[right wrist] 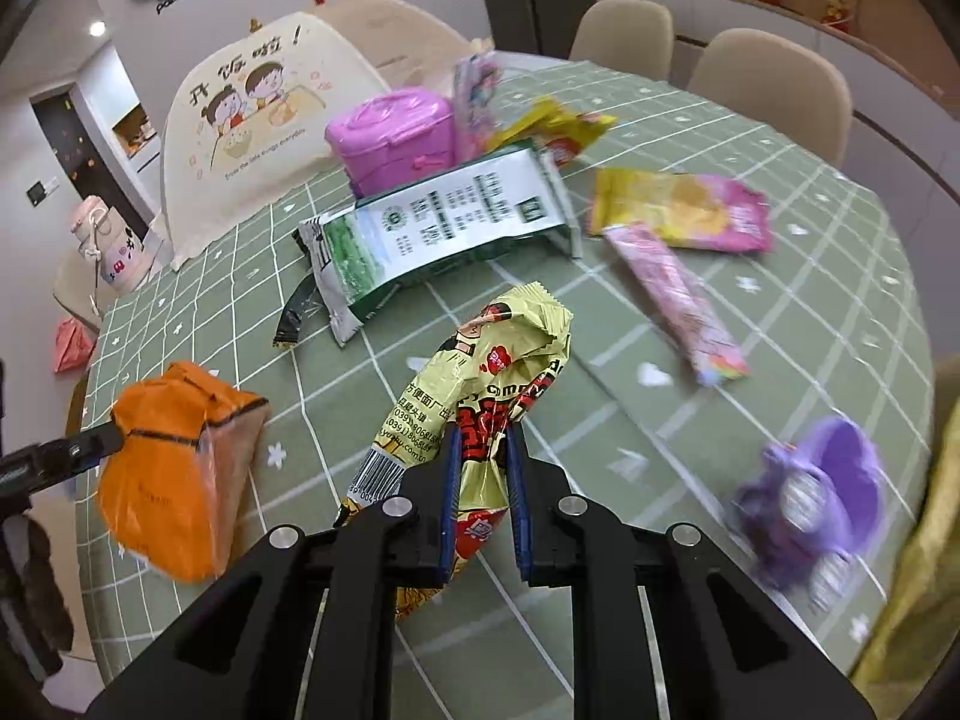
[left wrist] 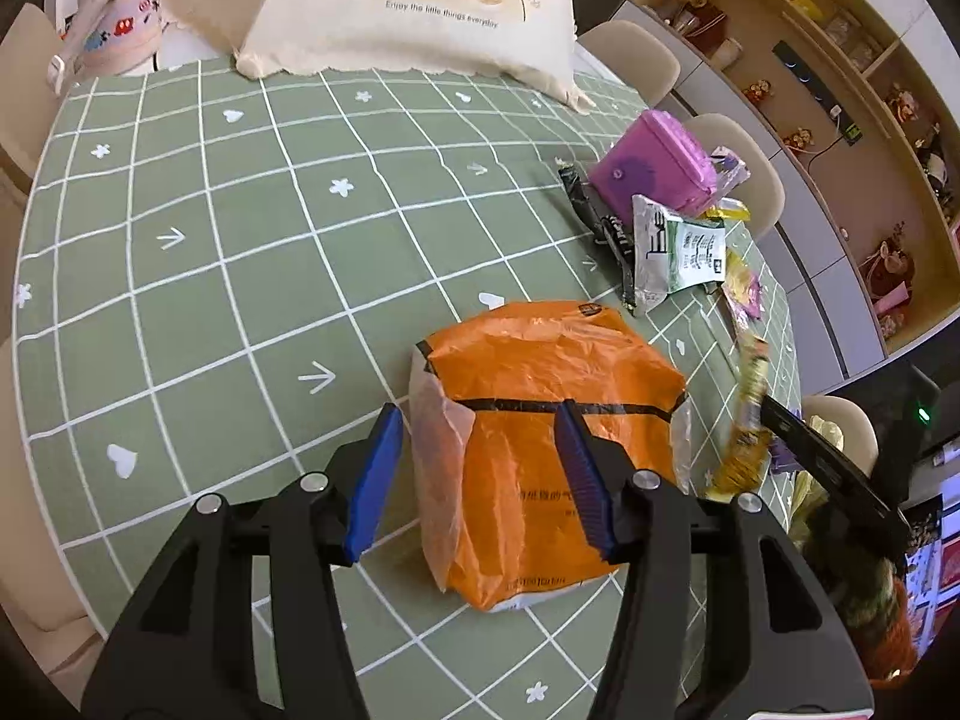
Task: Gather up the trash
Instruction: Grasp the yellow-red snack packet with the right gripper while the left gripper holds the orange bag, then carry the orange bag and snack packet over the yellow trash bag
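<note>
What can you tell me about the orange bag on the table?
The orange bag is thin crinkly plastic with a black line across it, small printed writing, and clear see-through plastic at its sides. It looks puffed and boxy and sits on the green checked tablecloth. The left gripper is open around its near end, one blue finger over it. Whether they touch isn't clear.

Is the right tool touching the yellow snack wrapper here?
Touching. The right wrist view shows the right tool shut on the yellow snack wrapper, both blue pads pressed against its crumpled lower half, lifted above the table.
</note>
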A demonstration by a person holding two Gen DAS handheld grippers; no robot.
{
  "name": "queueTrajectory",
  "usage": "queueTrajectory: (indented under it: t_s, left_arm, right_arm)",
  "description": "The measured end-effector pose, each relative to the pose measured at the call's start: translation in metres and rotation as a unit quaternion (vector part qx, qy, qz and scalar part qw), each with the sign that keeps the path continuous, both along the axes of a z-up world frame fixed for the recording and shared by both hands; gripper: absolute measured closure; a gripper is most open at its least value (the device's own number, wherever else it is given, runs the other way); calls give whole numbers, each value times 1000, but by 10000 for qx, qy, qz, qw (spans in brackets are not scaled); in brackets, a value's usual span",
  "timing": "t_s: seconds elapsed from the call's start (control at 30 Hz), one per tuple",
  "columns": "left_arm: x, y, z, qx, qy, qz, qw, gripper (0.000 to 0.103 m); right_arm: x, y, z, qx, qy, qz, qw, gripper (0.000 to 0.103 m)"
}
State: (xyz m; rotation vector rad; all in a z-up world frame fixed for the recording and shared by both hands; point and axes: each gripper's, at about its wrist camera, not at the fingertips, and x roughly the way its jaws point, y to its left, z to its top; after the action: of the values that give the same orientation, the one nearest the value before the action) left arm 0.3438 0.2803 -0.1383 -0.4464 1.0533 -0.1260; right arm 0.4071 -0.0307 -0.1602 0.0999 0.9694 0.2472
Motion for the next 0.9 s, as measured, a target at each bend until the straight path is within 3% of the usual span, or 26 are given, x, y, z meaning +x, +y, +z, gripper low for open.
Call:
queueTrajectory:
  t_s: [0.1,0.13,0.17,0.27,0.7,0.9]
  left_arm:
    - [6,-6,-5,39,120,-13,9999,53]
    - [7,-7,-6,60,127,-12,9999,58]
    - [8,-10,-5,86,112,-29,9999,71]
    - [10,-21,1,81,10,-188,9998,82]
    - [15,-79,63,536,-928,-752,9914,84]
    - [23,-106,85,450,-1188,-921,9876,84]
  right_arm:
    - [-12,-14,11,24,-79,-147,9999,88]
    - [-17,-19,15,39,-103,-192,9998,88]
    - [-21,-24,19,44,-132,-223,9997,88]
    - [-32,-31,29,-24,-234,-261,9994,88]
    - [-58,-55,65,-232,-733,-200,9968,88]
    - [-63,-72,82,-359,-947,-174,9947,88]
